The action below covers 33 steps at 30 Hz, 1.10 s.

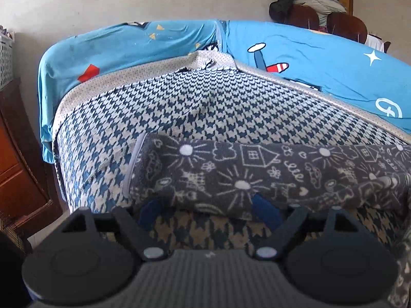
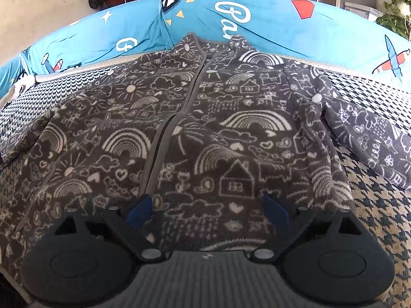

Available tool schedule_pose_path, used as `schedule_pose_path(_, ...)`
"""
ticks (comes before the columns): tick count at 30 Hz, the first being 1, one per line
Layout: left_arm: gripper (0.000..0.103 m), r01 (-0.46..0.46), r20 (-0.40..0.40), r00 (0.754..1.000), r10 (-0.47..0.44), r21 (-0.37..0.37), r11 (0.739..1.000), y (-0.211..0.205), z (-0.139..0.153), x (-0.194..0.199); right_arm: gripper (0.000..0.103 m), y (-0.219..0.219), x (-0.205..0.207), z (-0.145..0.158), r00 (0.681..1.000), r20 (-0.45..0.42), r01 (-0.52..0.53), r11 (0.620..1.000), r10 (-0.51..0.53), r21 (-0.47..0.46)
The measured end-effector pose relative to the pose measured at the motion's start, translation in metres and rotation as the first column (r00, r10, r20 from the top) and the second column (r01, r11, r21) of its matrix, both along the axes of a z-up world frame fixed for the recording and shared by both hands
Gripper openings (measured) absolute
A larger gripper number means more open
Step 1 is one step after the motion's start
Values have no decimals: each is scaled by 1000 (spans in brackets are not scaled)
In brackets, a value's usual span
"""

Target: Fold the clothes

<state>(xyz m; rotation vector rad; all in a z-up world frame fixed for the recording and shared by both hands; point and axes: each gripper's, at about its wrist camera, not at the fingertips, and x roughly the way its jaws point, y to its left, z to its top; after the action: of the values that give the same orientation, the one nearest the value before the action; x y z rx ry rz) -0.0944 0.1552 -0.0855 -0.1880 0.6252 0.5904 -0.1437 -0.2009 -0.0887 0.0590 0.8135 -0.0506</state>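
A grey fleece jacket (image 2: 231, 118) with white doodles of rainbows, suns and houses lies flat, front up, on the blue-and-cream houndstooth cover (image 2: 380, 205). Its zip runs down the middle and its collar points away from me. My right gripper (image 2: 208, 210) stands open just above the jacket's near hem, the blue pads (image 2: 141, 209) wide apart and pressing on nothing. In the left wrist view one sleeve (image 1: 257, 174) of the jacket stretches across the cover (image 1: 179, 113). My left gripper (image 1: 208, 213) is open at the sleeve's near edge, which lies between the spread fingers.
Blue cushions (image 1: 321, 59) with cartoon planes and stars line the back of the seat, as the right wrist view (image 2: 269, 25) also shows. A wooden cabinet (image 1: 15, 154) and a white basket (image 1: 5, 56) stand at the left. Chairs piled with clothes (image 1: 313, 2) are behind.
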Motion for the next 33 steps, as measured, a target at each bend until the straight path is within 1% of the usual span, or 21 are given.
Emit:
schedule_pose_path(2,84,37,29,999,-38,13,999,-9,8,-1,94,1,-1,1,1000,4,0,1000,0,0)
schedule_pose_path(4,85,92,55,994,-92,8,996,-19,15,-3,94,-1,-3,2,1000,12,12,1000,-12,15)
schedule_pose_path(7,85,178,85,980,-178,0,984,-35,21,-5,94,-3,-5,3,1000,15,20,999,-21,31)
schedule_pose_path(11,85,311,106,945,-308,-11,950,-58,24,-7,94,-2,-6,2,1000,13,9,1000,-9,18)
schedule_pose_path(14,87,384,106,919,-380,-13,923,-74,22,-7,96,2,-6,1,1000,10,-3,1000,3,-4)
schedule_pose_path(16,89,417,98,905,-415,-2,909,-85,20,-6,97,4,-7,0,1000,11,-7,1000,7,-12)
schedule_pose_path(17,90,428,92,900,-427,4,904,-89,18,-6,98,4,-8,0,1000,11,-8,1000,8,-14)
schedule_pose_path(20,92,440,58,896,-440,12,898,-99,9,-3,99,5,-9,-1,1000,13,-8,1000,8,-15)
schedule_pose_path(24,92,432,1,902,-432,6,902,-103,-5,3,100,5,-10,-1,1000,19,5,1000,-4,-6)
schedule_pose_path(27,95,425,-43,904,-425,-9,905,-103,-15,7,103,8,-10,-1,1000,15,8,1000,-8,-12)
schedule_pose_path(31,102,413,-55,909,-413,-11,911,-101,-19,6,103,11,-10,-1,1000,4,12,1000,-12,-21)
schedule_pose_path(33,103,412,-55,910,-412,-18,911,-99,-20,5,103,10,-10,-1,1000,-4,15,1000,-15,-13)
